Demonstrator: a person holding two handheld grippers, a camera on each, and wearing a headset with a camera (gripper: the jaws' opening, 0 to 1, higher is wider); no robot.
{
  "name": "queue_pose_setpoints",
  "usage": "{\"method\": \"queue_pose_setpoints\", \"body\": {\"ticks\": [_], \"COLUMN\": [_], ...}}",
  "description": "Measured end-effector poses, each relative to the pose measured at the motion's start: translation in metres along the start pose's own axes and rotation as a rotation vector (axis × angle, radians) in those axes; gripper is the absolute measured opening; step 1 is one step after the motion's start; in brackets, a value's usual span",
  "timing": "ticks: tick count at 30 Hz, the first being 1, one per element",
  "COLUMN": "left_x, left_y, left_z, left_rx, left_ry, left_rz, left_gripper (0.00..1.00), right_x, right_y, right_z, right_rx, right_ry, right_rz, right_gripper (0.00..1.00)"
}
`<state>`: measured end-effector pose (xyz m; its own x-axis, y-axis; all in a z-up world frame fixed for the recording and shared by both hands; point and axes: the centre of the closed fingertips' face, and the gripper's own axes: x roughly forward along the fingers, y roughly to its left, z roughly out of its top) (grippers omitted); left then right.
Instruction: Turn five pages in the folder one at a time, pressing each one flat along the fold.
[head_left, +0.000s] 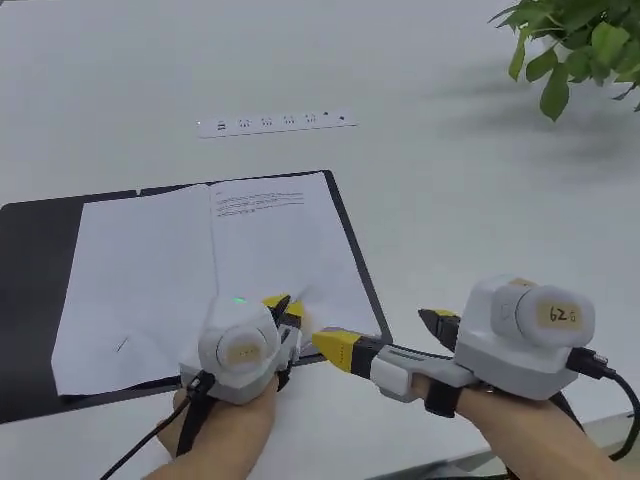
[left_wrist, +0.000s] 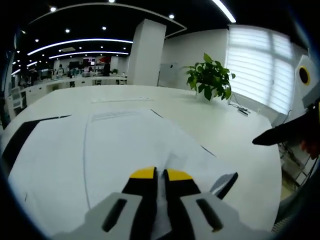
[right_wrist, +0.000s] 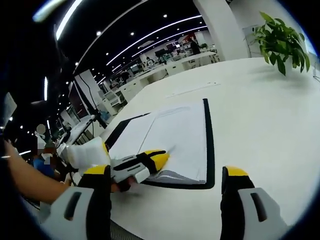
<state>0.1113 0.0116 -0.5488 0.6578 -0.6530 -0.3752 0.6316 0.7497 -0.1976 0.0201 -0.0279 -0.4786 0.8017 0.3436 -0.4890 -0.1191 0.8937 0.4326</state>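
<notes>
The left hand-held gripper (head_left: 285, 308) sits at the near edge of the folder (head_left: 30, 260), clenched on the near edge of the right page (head_left: 290, 250). In the left gripper view its yellow-tipped jaws stand pressed together with a thin strip of white paper between them, and a shallow crease runs up the sheet just beyond the tips. Just to its right, the right hand-held gripper (head_left: 385, 335) hovers over the table (head_left: 480, 220) off the folder's near right corner, released, its jaws spread wide. One yellow tip points left toward the left hand-held gripper, and the other, dark tip is nearer the person's wrist. In the right gripper view the near right corner of the folder lies between those spread jaws.

The folder lies open and flat on the white table, its black cover showing as a border on the left and right sides. The left page is blank, and the right page carries a few lines of print at its far edge. Beyond the folder a white power strip (head_left: 275, 122) lies across the table. At the far right a green plant (head_left: 580, 45) reaches into the head view
</notes>
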Motion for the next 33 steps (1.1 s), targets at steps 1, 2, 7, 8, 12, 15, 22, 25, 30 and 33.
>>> {"method": "queue_pose_setpoints", "body": {"ticks": [1,2,7,8,12,15,22,25,30,33], "left_x": [-0.001,-0.001,-0.002,-0.002,-0.002,-0.002,-0.002,-0.002,-0.002,-0.002], "left_y": [-0.001,-0.001,-0.002,-0.001,-0.002,-0.002,-0.002,-0.002,-0.001,-0.001], "left_z": [0.0,0.0,0.0,0.0,0.0,0.0,0.0,0.0,0.0,0.0], "left_rx": [0.005,0.005,0.012,0.01,0.01,0.007,0.007,0.007,0.004,0.002], "left_ry": [-0.001,-0.003,-0.003,-0.005,-0.007,-0.007,-0.004,-0.002,-0.001,0.002], "left_rz": [-0.003,-0.005,-0.009,-0.009,-0.009,-0.009,-0.015,-0.017,-0.017,-0.017], "left_gripper": [0.05,0.05,0.05,0.05,0.05,0.05,0.05,0.05,0.05,0.06], "right_x": [0.004,0.005,0.017,0.021,0.034,0.043,0.056,0.057,0.06,0.06], "right_y": [0.017,0.019,0.021,0.022,0.02,0.017,-0.006,-0.016,-0.025,-0.026], "right_z": [0.0,-0.001,-0.004,-0.005,-0.011,-0.016,-0.024,-0.027,-0.031,-0.03], "right_rx": [0.195,0.256,0.468,0.505,0.548,0.603,0.671,0.686,0.727,0.739], "right_ry": [0.001,0.002,-0.006,-0.004,0.005,0.013,-0.017,-0.035,-0.051,-0.065], "right_rz": [0.071,0.075,0.1,0.108,0.104,0.091,-0.02,-0.071,-0.117,-0.126], "right_gripper": [0.9,0.72,0.53,0.51,0.47,0.45,0.32,0.23,0.07,0.0]}}
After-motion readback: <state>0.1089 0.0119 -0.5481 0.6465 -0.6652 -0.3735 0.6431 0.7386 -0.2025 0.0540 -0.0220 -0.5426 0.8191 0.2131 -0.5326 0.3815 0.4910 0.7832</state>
